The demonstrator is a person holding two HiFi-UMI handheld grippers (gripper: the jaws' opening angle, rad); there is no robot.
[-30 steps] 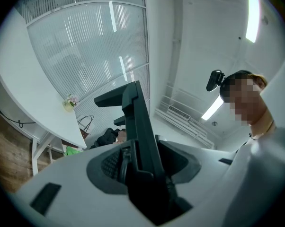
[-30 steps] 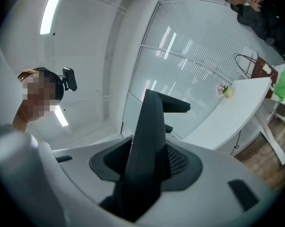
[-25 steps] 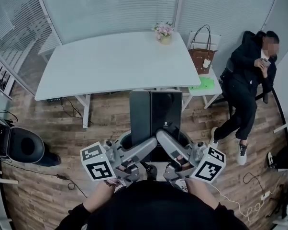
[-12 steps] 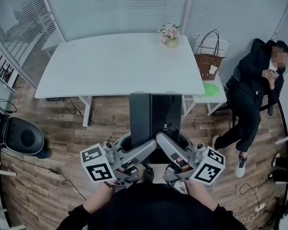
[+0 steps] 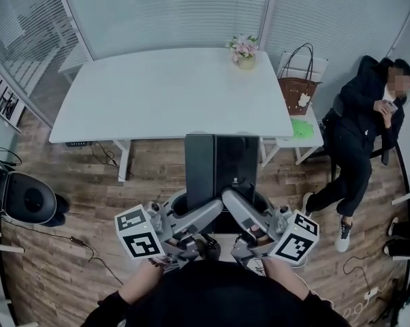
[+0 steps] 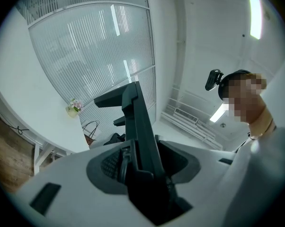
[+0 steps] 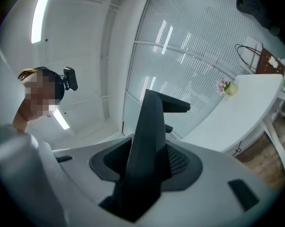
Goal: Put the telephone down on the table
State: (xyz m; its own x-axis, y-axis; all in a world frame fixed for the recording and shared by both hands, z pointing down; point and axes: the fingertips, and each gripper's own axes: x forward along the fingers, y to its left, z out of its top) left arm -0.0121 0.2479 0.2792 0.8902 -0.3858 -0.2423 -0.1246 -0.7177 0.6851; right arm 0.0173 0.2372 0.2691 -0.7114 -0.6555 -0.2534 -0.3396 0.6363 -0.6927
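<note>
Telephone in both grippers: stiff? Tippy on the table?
Likely stiff: the telephone juts out straight with the left gripper and right gripper clamping just one end. Thin slab, so probably tippy on edge, steady laid flat on the table. Smooth faces might slip.

Our left claw [image 5: 206, 212] and right claw [image 5: 236, 210] clamp the telephone [image 5: 222, 165] before the worktop [image 5: 164, 94]. Flowers [image 5: 244, 49] stand on its far right corner; right of it, a handbag [image 5: 297, 86], then a seated person [image 5: 360, 125].

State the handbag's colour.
The handbag is brown, best seen in the head view.
</note>
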